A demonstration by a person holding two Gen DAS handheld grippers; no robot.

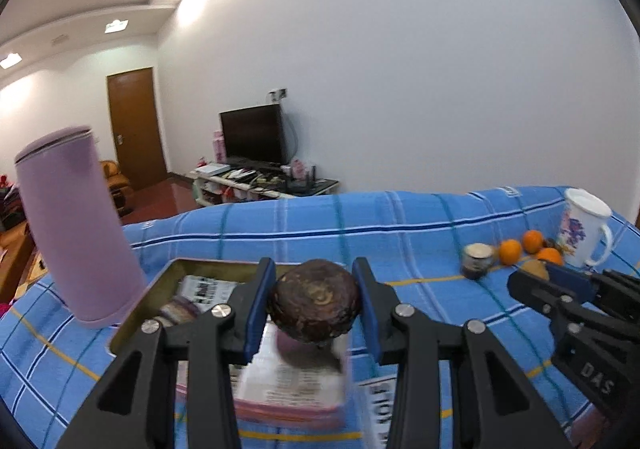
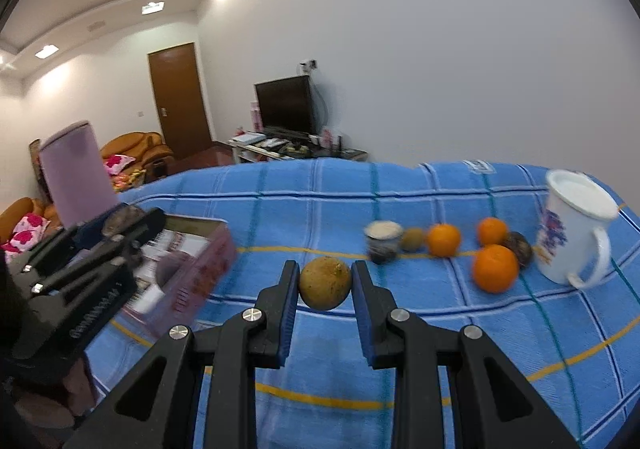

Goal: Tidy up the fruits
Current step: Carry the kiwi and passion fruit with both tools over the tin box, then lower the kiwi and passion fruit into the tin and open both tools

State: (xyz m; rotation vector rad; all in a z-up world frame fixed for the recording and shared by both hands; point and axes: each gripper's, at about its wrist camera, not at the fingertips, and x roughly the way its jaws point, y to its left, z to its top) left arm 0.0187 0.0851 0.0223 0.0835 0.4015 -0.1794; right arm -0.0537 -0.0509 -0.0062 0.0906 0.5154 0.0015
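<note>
My left gripper [image 1: 315, 303] is shut on a dark brown wrinkled fruit [image 1: 315, 299] and holds it above a shallow metal tray [image 1: 168, 275] lined with printed paper. My right gripper [image 2: 325, 285] is shut on a yellow-brown round fruit [image 2: 325, 283] above the blue checked cloth [image 2: 400, 329]. It also shows in the left wrist view [image 1: 540, 273] at the right. Three oranges [image 2: 495, 268] [image 2: 443, 240] [image 2: 492, 231], a small kiwi-like fruit [image 2: 413, 239] and a dark fruit [image 2: 519, 248] lie on the cloth at the right.
A tall lilac cylinder [image 1: 76, 225] stands left of the tray. A white flowered mug [image 2: 576, 227] stands at the far right beside the oranges. A small dark cup [image 2: 383, 241] sits left of the fruits. A pink-edged box [image 1: 288, 389] lies in the tray.
</note>
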